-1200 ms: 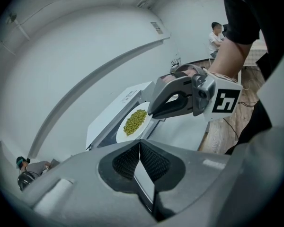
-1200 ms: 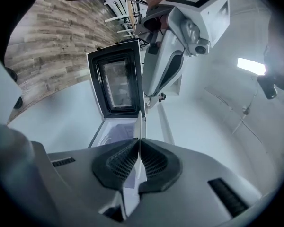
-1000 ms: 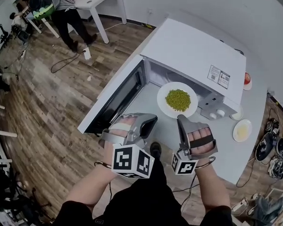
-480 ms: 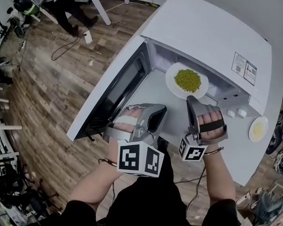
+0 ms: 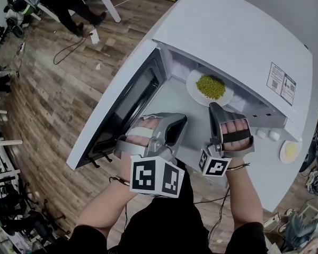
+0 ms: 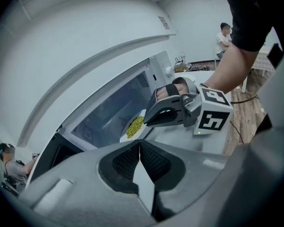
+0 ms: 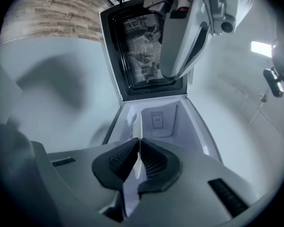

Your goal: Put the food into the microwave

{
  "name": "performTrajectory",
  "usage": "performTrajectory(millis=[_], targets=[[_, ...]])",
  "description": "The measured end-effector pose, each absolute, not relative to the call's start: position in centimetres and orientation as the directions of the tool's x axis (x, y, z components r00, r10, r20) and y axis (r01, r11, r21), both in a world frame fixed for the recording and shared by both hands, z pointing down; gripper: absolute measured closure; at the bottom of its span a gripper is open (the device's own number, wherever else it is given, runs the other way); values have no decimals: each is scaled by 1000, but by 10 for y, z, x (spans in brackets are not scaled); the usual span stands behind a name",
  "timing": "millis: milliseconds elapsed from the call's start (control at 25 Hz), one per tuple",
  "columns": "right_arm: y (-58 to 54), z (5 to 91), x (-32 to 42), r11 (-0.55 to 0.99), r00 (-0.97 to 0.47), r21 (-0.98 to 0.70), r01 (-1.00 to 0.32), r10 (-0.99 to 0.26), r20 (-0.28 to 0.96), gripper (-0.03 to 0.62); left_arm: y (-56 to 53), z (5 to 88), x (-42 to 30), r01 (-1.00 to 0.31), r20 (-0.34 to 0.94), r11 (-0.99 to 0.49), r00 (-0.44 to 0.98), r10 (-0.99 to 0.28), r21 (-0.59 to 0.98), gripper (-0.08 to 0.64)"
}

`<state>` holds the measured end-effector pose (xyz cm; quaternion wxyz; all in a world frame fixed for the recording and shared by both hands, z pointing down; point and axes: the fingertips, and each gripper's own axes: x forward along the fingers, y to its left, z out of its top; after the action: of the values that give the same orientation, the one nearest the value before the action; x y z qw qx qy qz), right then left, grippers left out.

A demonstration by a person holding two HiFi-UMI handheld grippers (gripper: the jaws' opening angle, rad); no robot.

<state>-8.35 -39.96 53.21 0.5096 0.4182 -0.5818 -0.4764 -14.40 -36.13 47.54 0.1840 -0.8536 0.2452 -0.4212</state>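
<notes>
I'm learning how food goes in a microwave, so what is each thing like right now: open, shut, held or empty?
microwave, door open wide.
plate of peas, gripped at its rim, at the microwave's opening.
right tongs, shut on the plate's rim.
left tongs, shut, nothing between them.
small dish, off to the side, untouched.

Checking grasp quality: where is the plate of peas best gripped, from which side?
Grip the plate by its bare near rim, from the microwave doorway, as the right gripper does: it is flat and thin, with peas heaped mid-plate.
</notes>
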Motion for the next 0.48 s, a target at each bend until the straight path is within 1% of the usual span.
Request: performTrajectory(millis=[280,480], targets=[[-417,546,-74,266,-93,960,-83,-961,259,569,-366,482,-134,-247,648,-833,534,-543,-495,551],[-434,554,-71,364,-62,922,-132,-931,359,569,-362,482,-134,-230,670,-847,528,-522,-479,551]])
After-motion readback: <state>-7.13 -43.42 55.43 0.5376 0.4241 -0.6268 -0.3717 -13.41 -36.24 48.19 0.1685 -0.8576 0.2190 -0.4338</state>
